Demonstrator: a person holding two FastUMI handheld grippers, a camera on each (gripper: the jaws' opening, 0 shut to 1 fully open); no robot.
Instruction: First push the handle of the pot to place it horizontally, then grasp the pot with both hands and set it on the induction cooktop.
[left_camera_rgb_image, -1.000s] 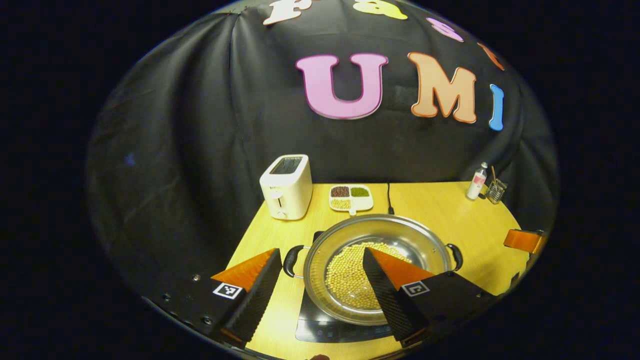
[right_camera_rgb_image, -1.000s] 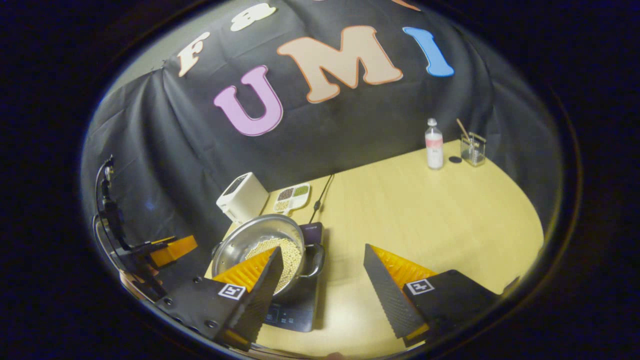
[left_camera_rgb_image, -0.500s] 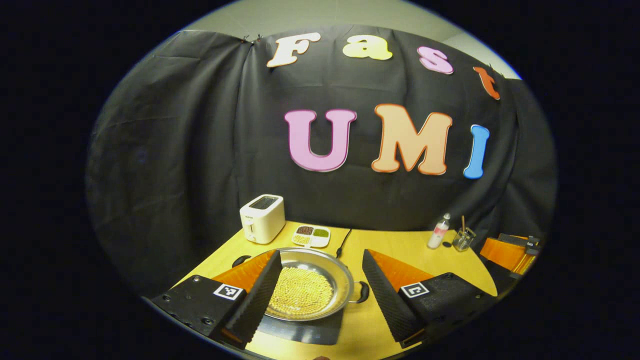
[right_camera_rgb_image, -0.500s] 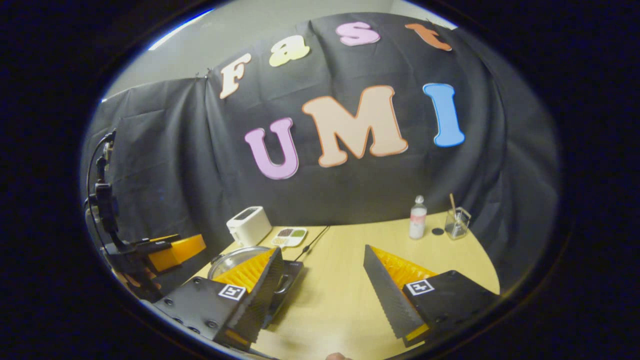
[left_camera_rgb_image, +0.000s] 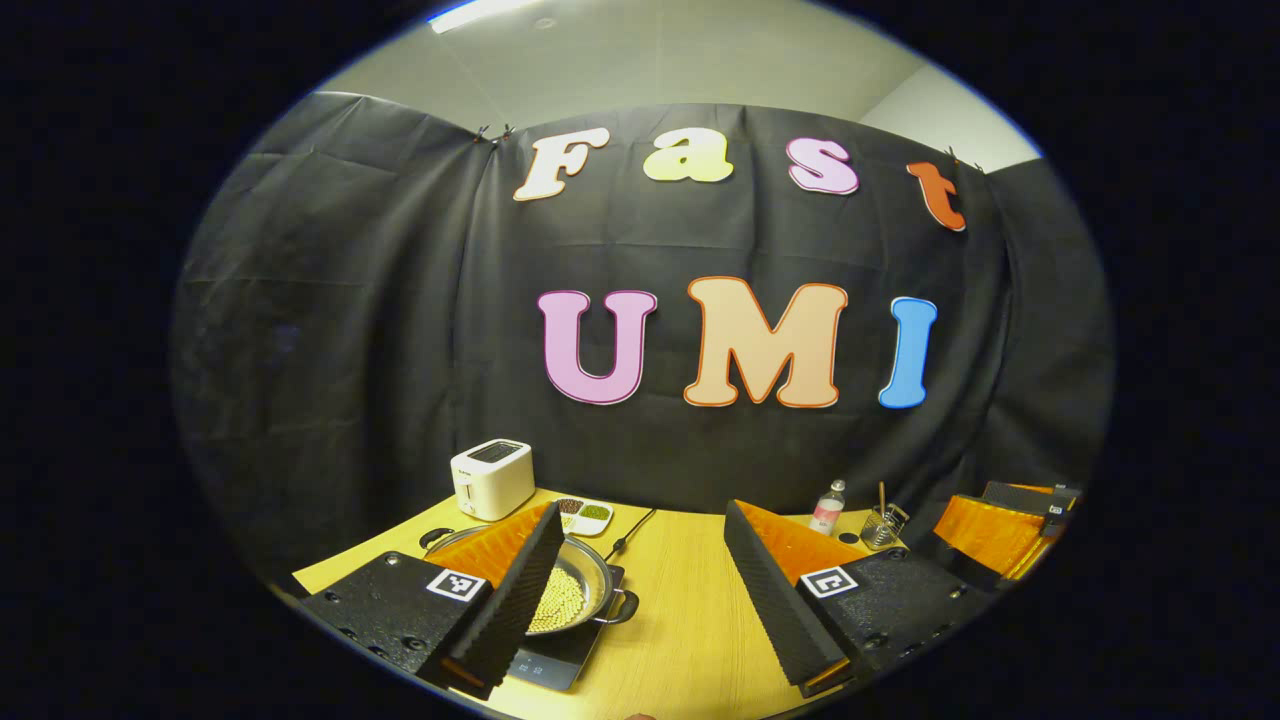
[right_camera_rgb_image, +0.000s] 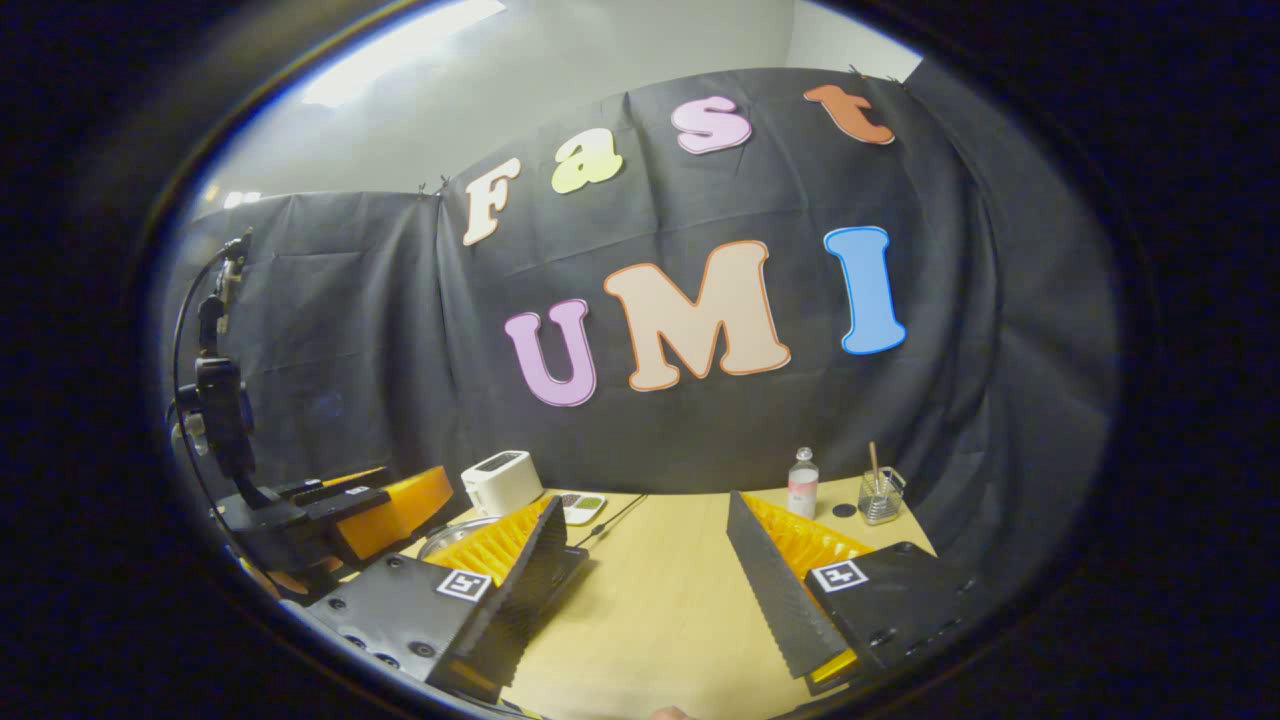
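Both tools pulled back, wide open w/ nothing held; pot (left_camera_rgb_image: 575, 590) sits ahead-left on cooktop (left_camera_rgb_image: 555, 660).

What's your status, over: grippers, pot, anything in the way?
Left gripper open, right gripper open, both holding nothing. Pot of beans sits on cooktop. Nothing in the way.
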